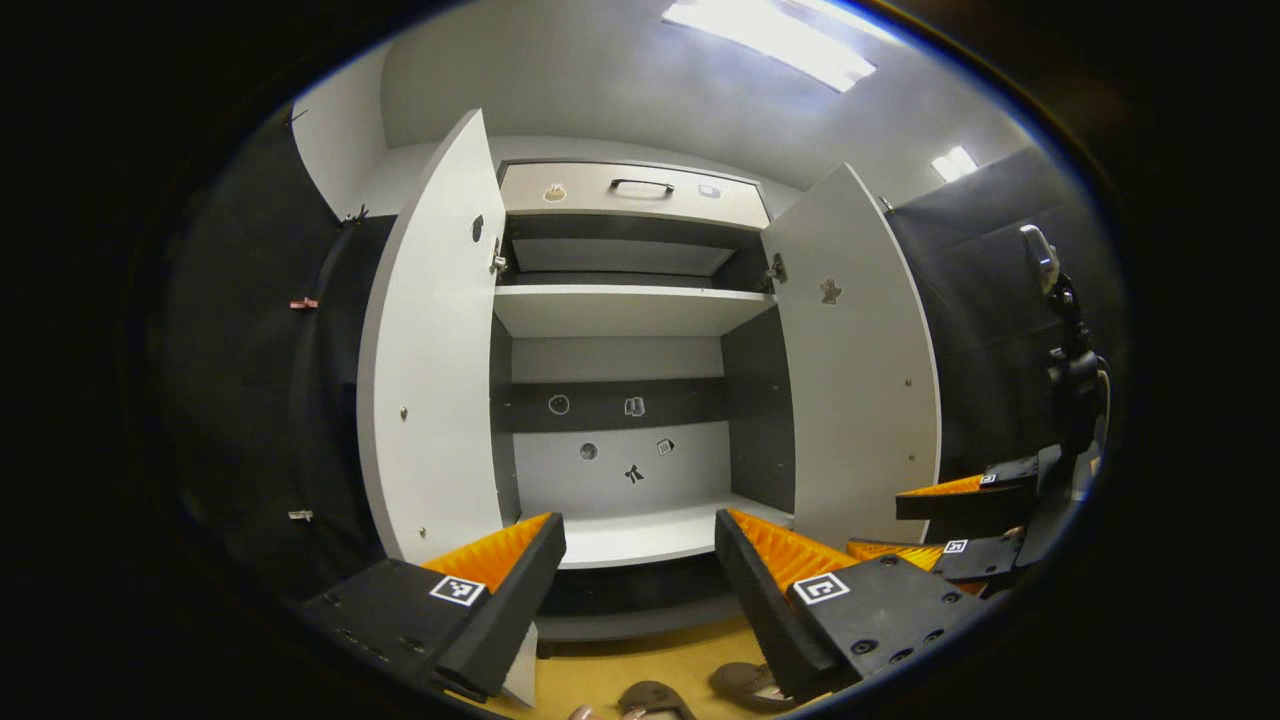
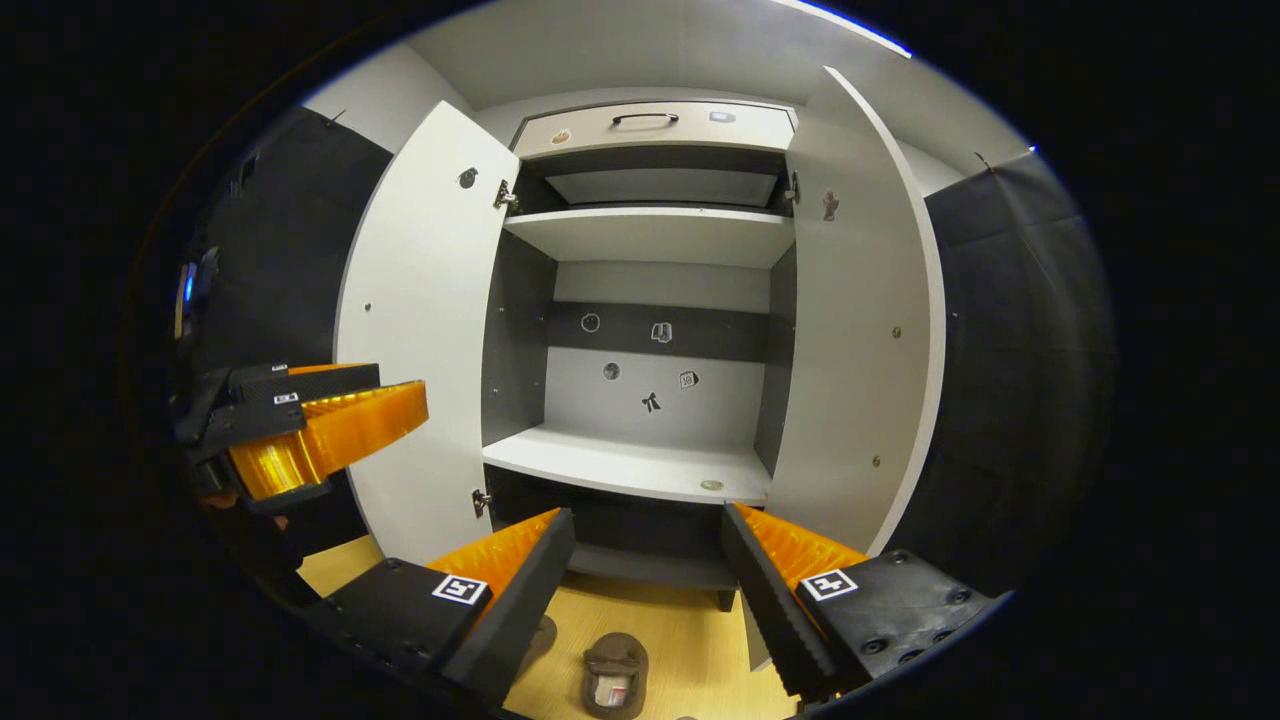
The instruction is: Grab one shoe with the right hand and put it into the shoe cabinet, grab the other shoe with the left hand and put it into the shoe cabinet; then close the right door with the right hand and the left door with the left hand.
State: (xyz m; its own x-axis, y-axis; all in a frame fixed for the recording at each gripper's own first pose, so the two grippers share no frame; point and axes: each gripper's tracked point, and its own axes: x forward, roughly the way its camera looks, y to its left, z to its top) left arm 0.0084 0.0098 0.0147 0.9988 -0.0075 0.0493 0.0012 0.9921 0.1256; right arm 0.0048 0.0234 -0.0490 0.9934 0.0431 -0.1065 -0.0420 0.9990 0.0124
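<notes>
Both tools, the left tool [image 1: 640,590] and the right tool [image 2: 650,590], are spread wide and hold nothing, facing the shoe cabinet [image 2: 650,240]. Its left door [image 2: 425,320] and right door [image 2: 860,320] stand open. The two shoes lie on the wooden floor [image 2: 690,640] below: one shoe [image 2: 614,675] between the right tool's fingers, the other shoe [image 1: 748,686] just beside the left tool.

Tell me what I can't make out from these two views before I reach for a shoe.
- Shoes: cut off by the bottom edge in both views; the left gripper fingers cover part of them in its own view.
- Stickers on the shoe cabinet back wall: too small to identify.
- Lowest cabinet compartment: hidden behind the right gripper fingers and in shadow.
</notes>
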